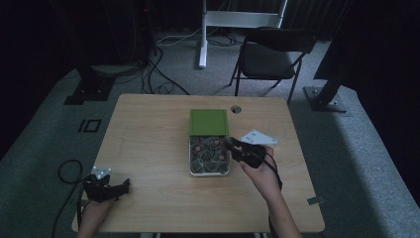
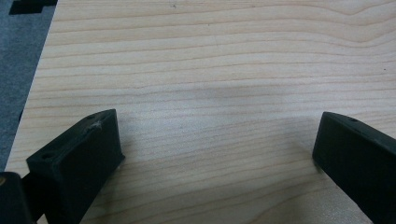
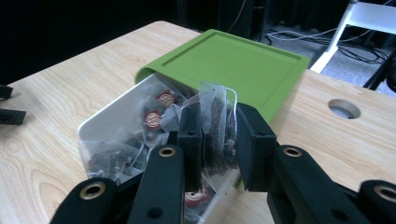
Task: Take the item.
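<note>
Tea bag (image 3: pixel 215 126) is held pinched between the jaws of the right gripper (image 3: pixel 218 135) above the white box (image 1: pixel 209 171) mid-desk; judged light, limp, tearable, best gripped mid-pouch; left gripper (image 2: pixel 215 154) is spread empty at the near left corner.

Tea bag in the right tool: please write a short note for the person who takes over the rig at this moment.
Right tool: shut on one tea bag, held at the right edge of the box.
Left tool: open, holds nothing, over bare table at the near left corner.
Box: mid-table, open, many tea bags inside. Green lid lies just behind it, its near edge over the box's far rim.
Done: lid off, one bag gripped.
Left: probably lift the bag clear and set it down; where it should go cannot be told.
</note>
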The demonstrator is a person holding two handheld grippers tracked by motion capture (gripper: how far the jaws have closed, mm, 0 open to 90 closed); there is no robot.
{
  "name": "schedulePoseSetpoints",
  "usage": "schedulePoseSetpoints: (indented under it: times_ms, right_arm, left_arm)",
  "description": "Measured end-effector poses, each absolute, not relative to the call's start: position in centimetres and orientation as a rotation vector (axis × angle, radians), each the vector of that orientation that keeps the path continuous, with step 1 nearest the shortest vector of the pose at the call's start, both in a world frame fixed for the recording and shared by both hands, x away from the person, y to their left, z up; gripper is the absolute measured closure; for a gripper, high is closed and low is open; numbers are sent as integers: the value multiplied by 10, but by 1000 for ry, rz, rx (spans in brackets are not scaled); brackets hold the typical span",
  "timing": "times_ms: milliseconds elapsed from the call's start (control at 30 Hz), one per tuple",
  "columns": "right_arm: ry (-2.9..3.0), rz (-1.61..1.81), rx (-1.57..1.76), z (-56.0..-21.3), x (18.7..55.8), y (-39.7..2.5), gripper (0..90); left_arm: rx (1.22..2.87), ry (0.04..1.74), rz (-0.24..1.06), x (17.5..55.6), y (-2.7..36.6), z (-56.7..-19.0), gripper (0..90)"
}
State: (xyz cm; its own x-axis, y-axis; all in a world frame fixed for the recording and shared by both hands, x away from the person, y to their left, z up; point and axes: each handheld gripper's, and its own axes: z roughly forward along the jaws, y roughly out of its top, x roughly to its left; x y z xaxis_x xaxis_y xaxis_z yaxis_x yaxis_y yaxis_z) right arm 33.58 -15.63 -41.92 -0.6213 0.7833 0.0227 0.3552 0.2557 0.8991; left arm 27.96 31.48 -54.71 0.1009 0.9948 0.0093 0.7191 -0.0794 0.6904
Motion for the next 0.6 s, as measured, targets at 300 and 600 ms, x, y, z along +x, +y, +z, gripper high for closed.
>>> schedulePoseSetpoints:
  times_ms: [300,600]
  right_arm:
    - [2050,1323,1072,-416,340,-177,735]
    - [1996,1317,1111,-416,343,-197,735]
  left_arm:
    - [1857,1671,679,280,315,-547,17]
    - [1856,1671,679,280,315,-547,17]
